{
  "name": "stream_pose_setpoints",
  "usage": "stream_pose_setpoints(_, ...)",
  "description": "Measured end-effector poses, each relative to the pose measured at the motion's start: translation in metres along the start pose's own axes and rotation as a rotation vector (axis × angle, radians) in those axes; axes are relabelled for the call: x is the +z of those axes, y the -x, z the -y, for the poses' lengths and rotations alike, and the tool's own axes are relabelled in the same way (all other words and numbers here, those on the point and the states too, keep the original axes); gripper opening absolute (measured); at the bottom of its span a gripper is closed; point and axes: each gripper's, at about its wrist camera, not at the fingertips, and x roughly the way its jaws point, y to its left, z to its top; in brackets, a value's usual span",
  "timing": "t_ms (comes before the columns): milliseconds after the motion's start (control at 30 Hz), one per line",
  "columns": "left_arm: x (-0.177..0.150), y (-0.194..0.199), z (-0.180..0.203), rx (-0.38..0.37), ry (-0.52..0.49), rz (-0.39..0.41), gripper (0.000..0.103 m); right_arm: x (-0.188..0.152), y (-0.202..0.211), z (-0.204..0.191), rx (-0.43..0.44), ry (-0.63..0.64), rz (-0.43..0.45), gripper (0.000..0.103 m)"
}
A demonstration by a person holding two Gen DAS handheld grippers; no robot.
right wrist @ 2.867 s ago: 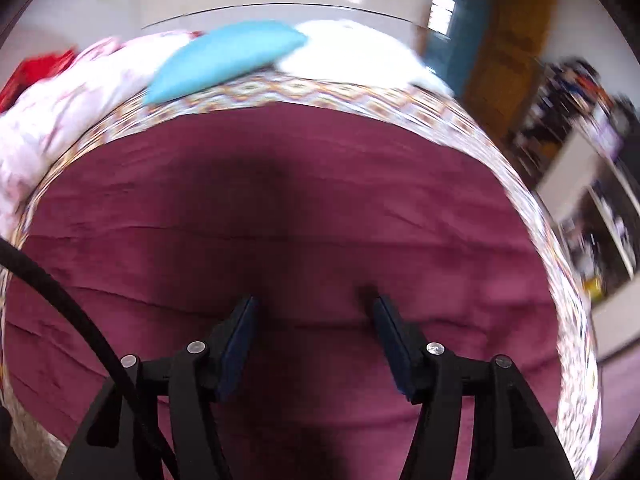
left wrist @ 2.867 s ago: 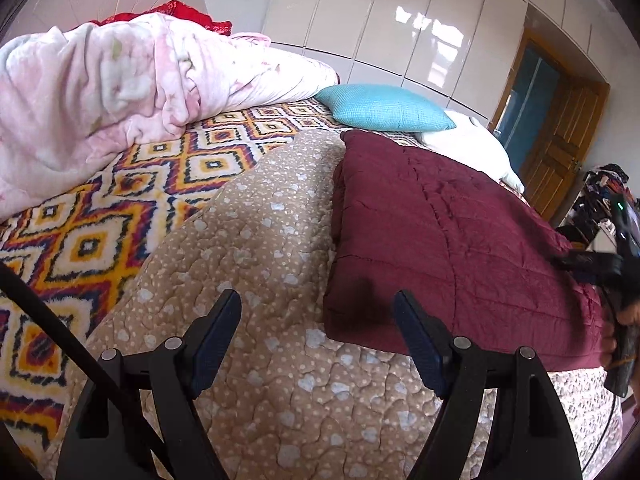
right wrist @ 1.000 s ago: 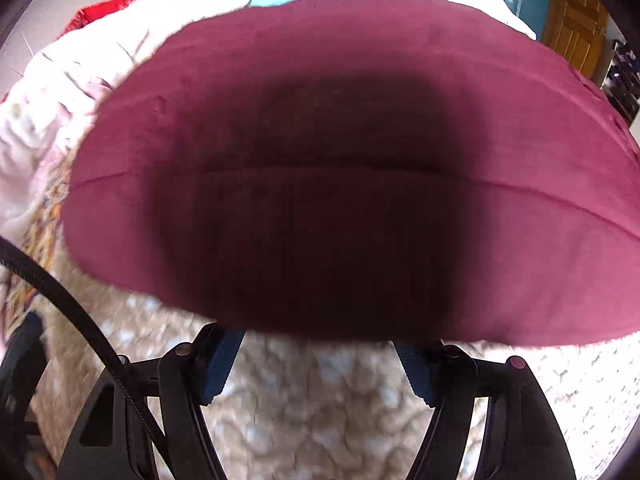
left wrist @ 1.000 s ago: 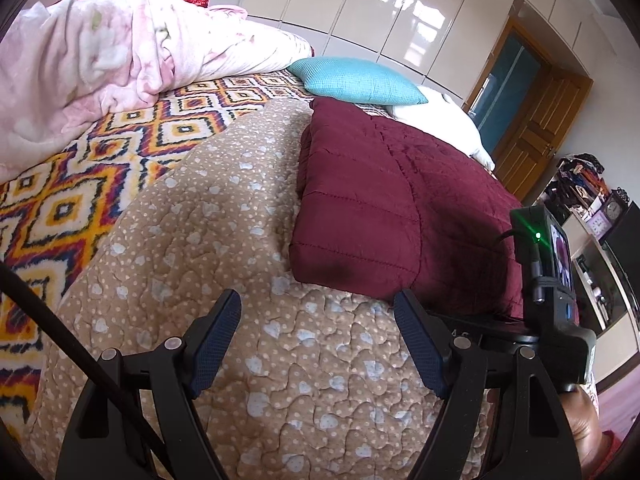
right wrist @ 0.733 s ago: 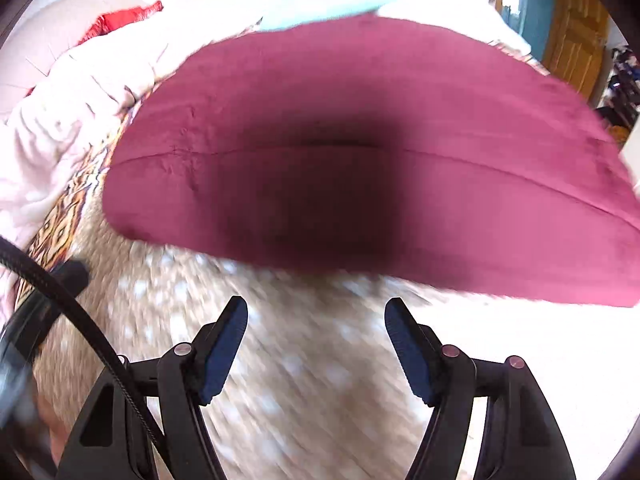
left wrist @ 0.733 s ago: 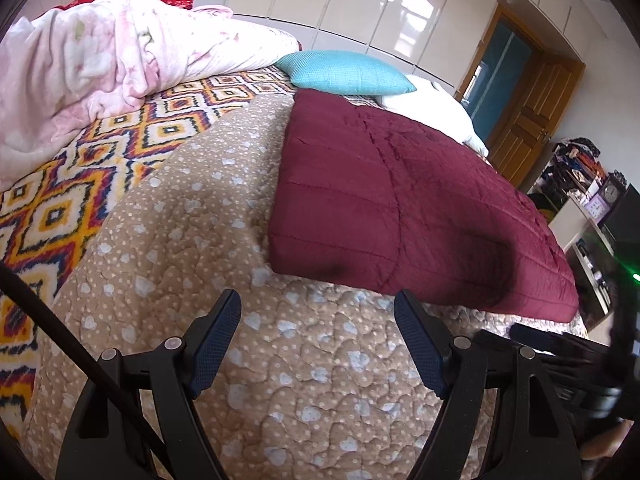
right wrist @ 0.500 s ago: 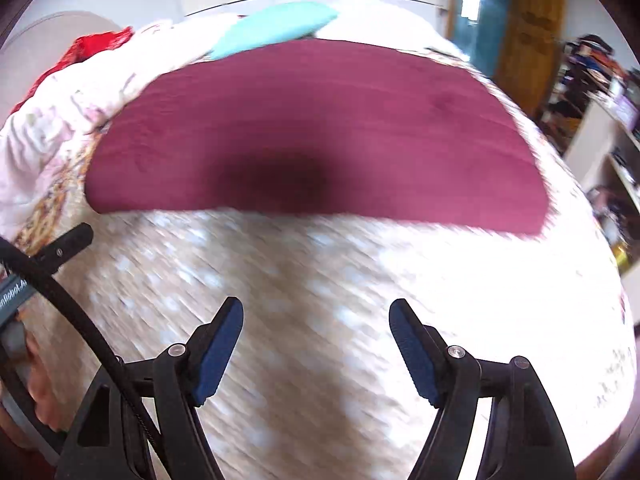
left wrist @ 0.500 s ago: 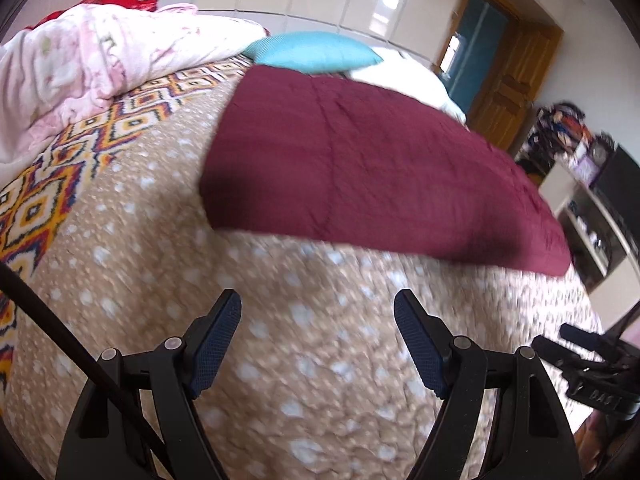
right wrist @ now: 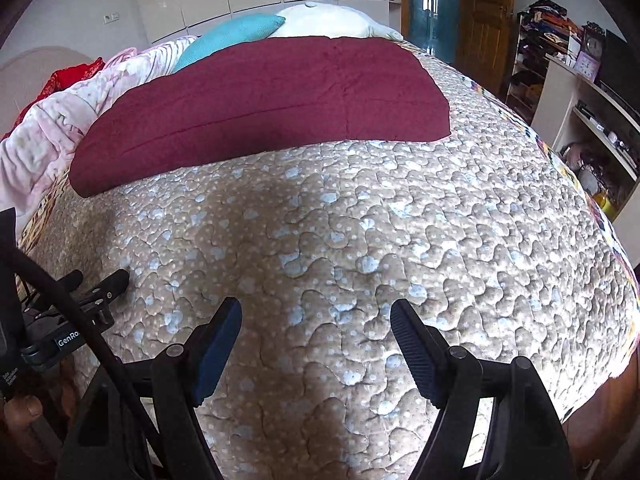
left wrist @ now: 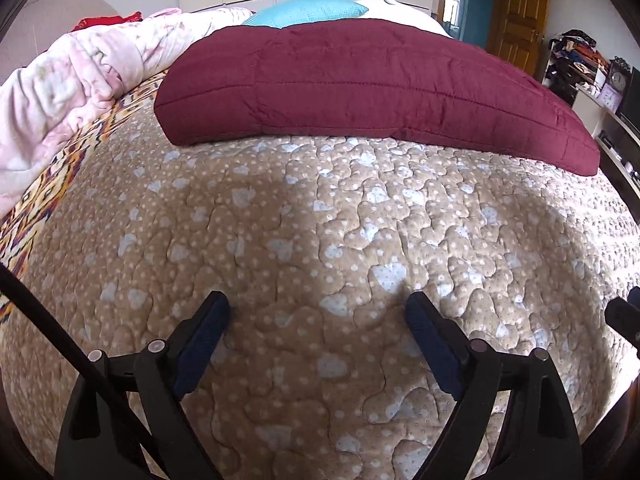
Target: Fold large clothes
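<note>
A large quilt lies spread on the bed. Its tan side with pale blue hearts [left wrist: 320, 232] faces up, and its maroon side [left wrist: 360, 80] is folded over the far half. The same quilt shows in the right wrist view, tan part [right wrist: 360, 240] near and maroon fold [right wrist: 260, 92] far. My left gripper [left wrist: 318, 316] is open and empty, low over the tan part near the bed's front edge. My right gripper [right wrist: 316, 320] is open and empty beside it. The left gripper also shows in the right wrist view [right wrist: 80, 300] at the far left.
A pink floral duvet [left wrist: 80, 68] is bunched at the left. A teal pillow [left wrist: 308, 12] and a white pillow [right wrist: 328, 20] lie at the head. A patterned bedsheet [left wrist: 48, 184] shows at the left. Shelves [right wrist: 580, 112] and a wooden door [left wrist: 520, 12] stand at the right.
Both grippers drew back from the maroon fold toward the bed's front edge. They now hover over the tan part. Both stay open and empty.
</note>
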Motion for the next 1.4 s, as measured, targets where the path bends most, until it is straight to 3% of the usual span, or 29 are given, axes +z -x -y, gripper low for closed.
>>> stream_pose_setpoints(233,0.002,-0.003,0.003,0.016,0.016,-0.048,0.095,-0.026,0.014,-0.011,-0.044,0.084,0.045,0.083)
stream_pose_setpoints(467,-0.003,0.007,0.01,0.063,0.036,-0.018,0.095,-0.028,0.028,-0.008,-0.11,0.113,0.089,0.085)
stream_pose_setpoints(900,-0.02,0.087,0.029,0.1,-0.018,0.05,0.095,-0.031,0.033,-0.01,-0.192,0.132,0.095,0.087)
stream_pose_setpoints(1400,-0.036,0.125,0.043,0.067,-0.041,0.086,0.095,-0.034,0.037,-0.013,-0.262,0.159,0.09,0.09)
